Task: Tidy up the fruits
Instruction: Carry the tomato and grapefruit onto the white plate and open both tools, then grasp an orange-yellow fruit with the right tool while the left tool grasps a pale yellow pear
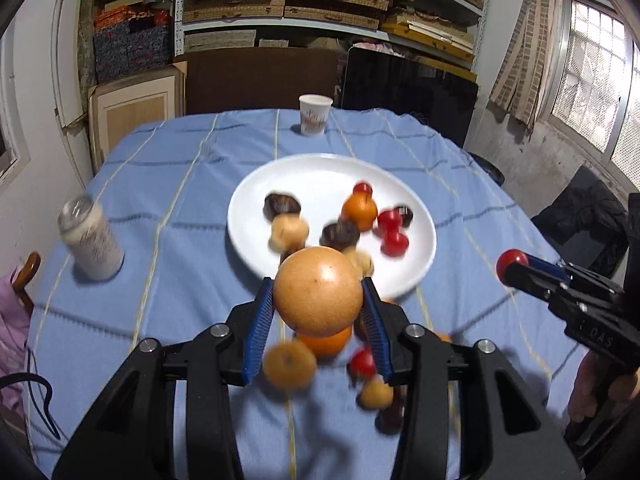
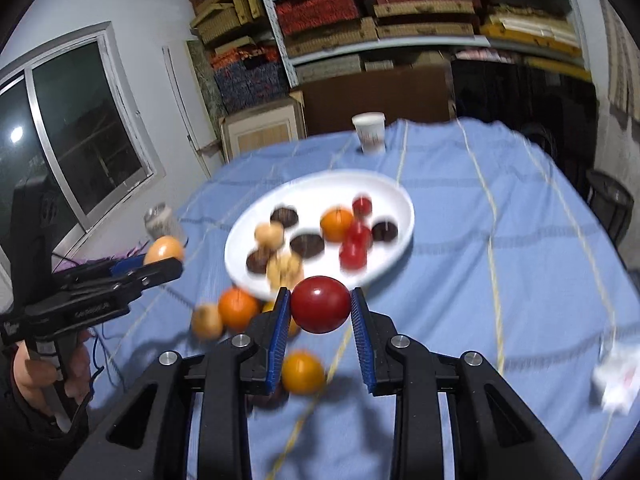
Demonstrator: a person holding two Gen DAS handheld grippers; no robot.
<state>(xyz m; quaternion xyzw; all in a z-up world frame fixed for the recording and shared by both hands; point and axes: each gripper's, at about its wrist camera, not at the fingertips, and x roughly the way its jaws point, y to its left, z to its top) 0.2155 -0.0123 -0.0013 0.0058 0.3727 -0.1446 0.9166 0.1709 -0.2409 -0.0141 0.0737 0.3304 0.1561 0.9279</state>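
My left gripper [image 1: 318,298] is shut on a large pale orange fruit [image 1: 318,292], held above the table's near side; it shows again at the left of the right wrist view [image 2: 164,250]. My right gripper [image 2: 320,306] is shut on a round red fruit [image 2: 320,310], which appears at the right of the left wrist view too [image 1: 512,263]. Ahead lies a white plate [image 1: 320,176] with several small fruits: red, orange, tan and dark brown. More loose fruits, among them an orange one [image 1: 326,342] and a red one [image 1: 363,362], lie on the cloth below the left gripper.
A blue checked tablecloth [image 1: 180,184] covers the round table. A paper cup [image 1: 315,114] stands at the far edge and a white can [image 1: 90,236] at the left. Crumpled white paper [image 2: 618,380] lies at the right. Shelves of boxes stand behind; a dark chair is at the right.
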